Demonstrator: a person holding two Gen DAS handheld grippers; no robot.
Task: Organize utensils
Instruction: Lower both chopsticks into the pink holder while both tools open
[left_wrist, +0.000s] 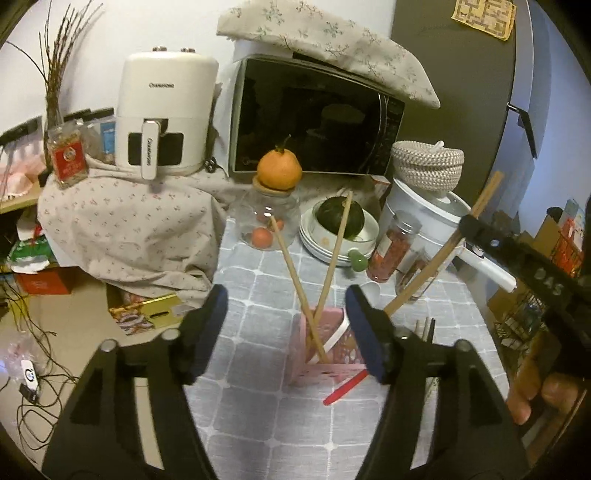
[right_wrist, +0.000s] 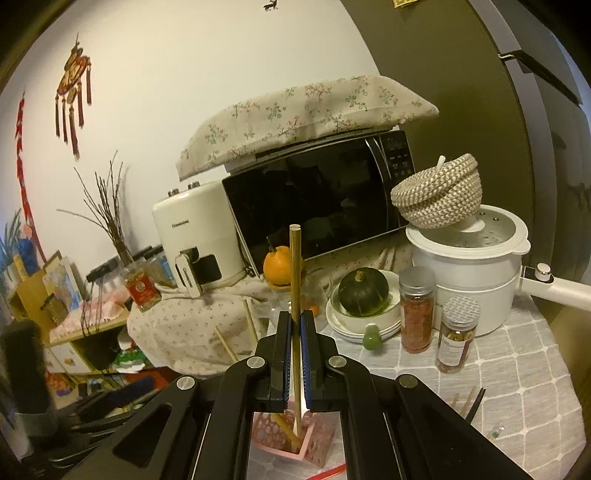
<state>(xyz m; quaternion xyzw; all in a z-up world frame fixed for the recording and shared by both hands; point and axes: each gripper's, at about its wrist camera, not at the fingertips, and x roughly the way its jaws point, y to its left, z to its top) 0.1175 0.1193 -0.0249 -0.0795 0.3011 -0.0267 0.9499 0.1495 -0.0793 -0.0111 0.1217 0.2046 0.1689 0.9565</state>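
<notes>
A pink perforated utensil holder (left_wrist: 332, 354) stands on the grey checked tablecloth, also seen below the fingers in the right wrist view (right_wrist: 314, 443). Two wooden chopsticks (left_wrist: 332, 254) stand crossed in it, with a white utensil handle (left_wrist: 338, 334). My left gripper (left_wrist: 286, 325) is open, its fingers either side of the holder. My right gripper (right_wrist: 295, 332) is shut on a third wooden chopstick (right_wrist: 294, 266), held upright with its lower end in the holder; it shows slanted at the right in the left wrist view (left_wrist: 436, 258). A red utensil (left_wrist: 345, 387) lies beside the holder.
Behind stand a glass jar topped by an orange (left_wrist: 279, 168), stacked white bowls with a dark squash (left_wrist: 340, 218), spice jars (right_wrist: 417, 306), a white cooker (right_wrist: 476, 266), a microwave (left_wrist: 314, 118) and an air fryer (left_wrist: 162, 114). More chopsticks (right_wrist: 469, 400) lie at the right.
</notes>
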